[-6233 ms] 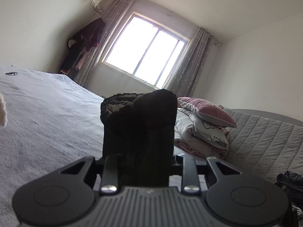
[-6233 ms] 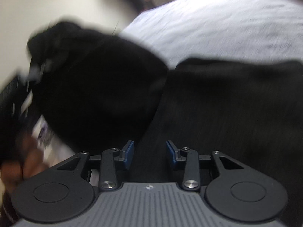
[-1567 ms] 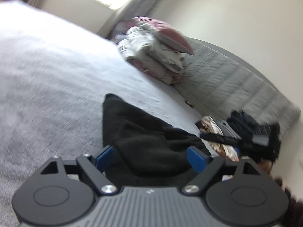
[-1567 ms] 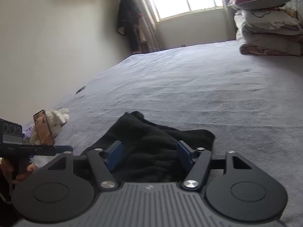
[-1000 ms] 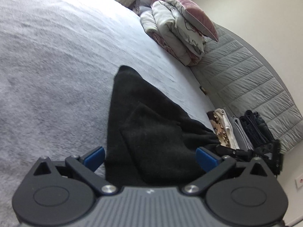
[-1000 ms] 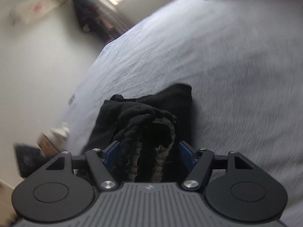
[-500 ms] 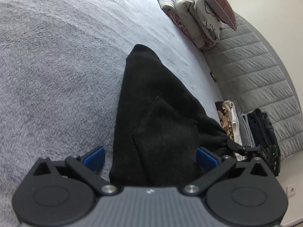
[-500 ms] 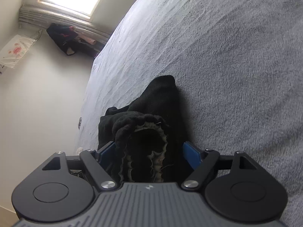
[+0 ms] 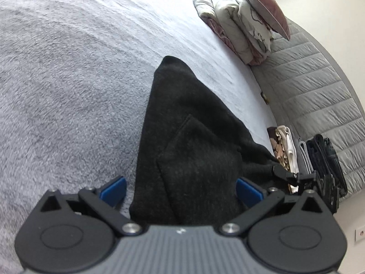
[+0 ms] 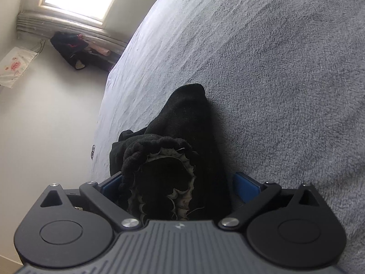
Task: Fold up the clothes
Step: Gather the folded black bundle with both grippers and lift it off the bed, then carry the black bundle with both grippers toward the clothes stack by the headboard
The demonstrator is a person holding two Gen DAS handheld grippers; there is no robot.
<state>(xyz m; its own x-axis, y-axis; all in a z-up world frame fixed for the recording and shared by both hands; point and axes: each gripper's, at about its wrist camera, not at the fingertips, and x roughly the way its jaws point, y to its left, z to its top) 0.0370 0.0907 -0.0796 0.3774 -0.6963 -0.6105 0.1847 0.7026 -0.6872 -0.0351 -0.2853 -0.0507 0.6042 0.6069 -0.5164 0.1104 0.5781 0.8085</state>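
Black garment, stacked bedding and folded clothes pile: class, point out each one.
Black garment [image 9: 191,137], left wrist view, its flat upper panel.
Stacked bedding [image 9: 237,22], left wrist view, the pale folded quilt under the pink pillow.
Folded clothes pile [image 9: 319,155], left wrist view, the dark folded items beside the headboard.

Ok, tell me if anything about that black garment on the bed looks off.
The black garment is not lying flat: its gathered, frilled opening is bunched up at the near end, with loose threads showing. It sits between the opening pads of the right hand-held gripper. The far end tapers to a point on the grey bedspread.
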